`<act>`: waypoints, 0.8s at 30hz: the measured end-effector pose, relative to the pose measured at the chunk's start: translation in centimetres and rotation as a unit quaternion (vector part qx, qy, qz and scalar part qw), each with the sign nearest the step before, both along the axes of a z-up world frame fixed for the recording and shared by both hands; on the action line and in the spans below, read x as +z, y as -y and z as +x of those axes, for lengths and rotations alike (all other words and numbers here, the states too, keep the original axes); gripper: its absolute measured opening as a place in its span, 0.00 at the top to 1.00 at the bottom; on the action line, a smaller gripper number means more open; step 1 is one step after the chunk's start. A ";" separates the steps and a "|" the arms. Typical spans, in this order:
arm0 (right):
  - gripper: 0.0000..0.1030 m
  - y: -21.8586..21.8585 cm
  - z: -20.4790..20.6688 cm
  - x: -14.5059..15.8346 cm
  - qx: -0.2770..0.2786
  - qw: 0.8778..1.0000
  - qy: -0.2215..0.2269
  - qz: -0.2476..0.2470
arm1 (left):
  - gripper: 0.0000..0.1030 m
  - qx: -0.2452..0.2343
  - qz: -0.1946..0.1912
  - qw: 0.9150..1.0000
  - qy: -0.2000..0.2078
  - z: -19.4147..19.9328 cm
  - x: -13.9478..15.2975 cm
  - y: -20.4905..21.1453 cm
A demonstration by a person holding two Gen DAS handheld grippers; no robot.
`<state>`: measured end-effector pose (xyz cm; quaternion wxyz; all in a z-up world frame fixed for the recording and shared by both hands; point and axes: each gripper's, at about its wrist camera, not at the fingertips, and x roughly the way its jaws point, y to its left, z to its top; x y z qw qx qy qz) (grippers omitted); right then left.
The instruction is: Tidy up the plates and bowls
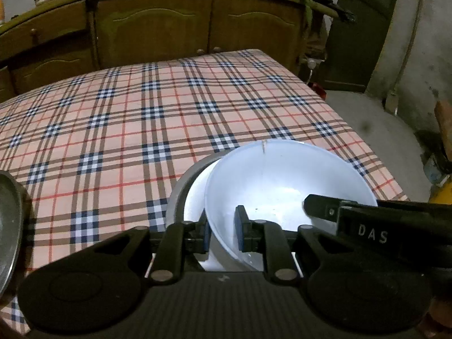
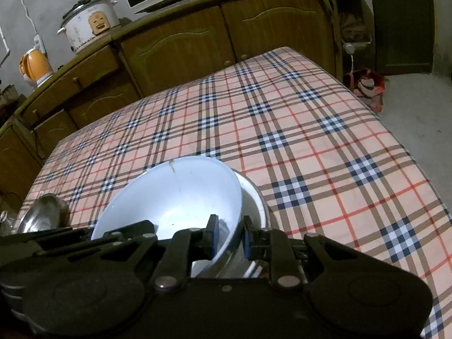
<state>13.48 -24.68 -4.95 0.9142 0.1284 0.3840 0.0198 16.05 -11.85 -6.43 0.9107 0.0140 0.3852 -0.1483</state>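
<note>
Risk sits in the tilt: my left gripper (image 1: 221, 230) and right gripper (image 2: 228, 236) each pinch the white bowl (image 1: 282, 180) by opposite rim edges, just above the metal bowl (image 1: 176, 197) on the checked tablecloth (image 1: 141, 118). If I set it down crooked, it could jam or slip free.

The bowl (image 1: 282, 180) sits tilted inside a wider metal basin (image 1: 176, 195) on the tabletop (image 1: 141, 130), at its near edge. The left hand-held gripper (image 1: 221, 233) pinches the bowl's left rim and the right hand-held gripper (image 2: 230, 236) its right rim. Left of the bowl lies a metal dish (image 2: 42, 212); behind the bowl, beyond the tabletop, stands a cabinet (image 2: 180, 48) bearing a rice cooker (image 2: 89, 24).
</note>
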 end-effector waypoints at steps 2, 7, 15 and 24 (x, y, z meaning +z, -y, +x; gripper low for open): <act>0.78 0.1 0.1 -0.4 0.001 1.000 0.000 0.002 | 0.82 0.001 0.002 1.000 0.001 0.1 -0.4 0.0; 0.77 -0.1 0.5 -1.0 0.006 1.000 0.001 0.000 | 0.83 0.002 -0.002 1.000 0.006 0.3 -0.7 -0.2; 0.71 -0.4 0.7 -0.8 0.019 1.000 -0.008 -0.004 | 0.82 -0.003 -0.014 1.000 0.008 0.5 -0.8 -0.7; 0.44 0.3 0.7 1.2 0.021 1.000 0.002 -0.002 | 0.80 -0.001 -0.024 1.000 0.018 0.3 -0.2 -1.2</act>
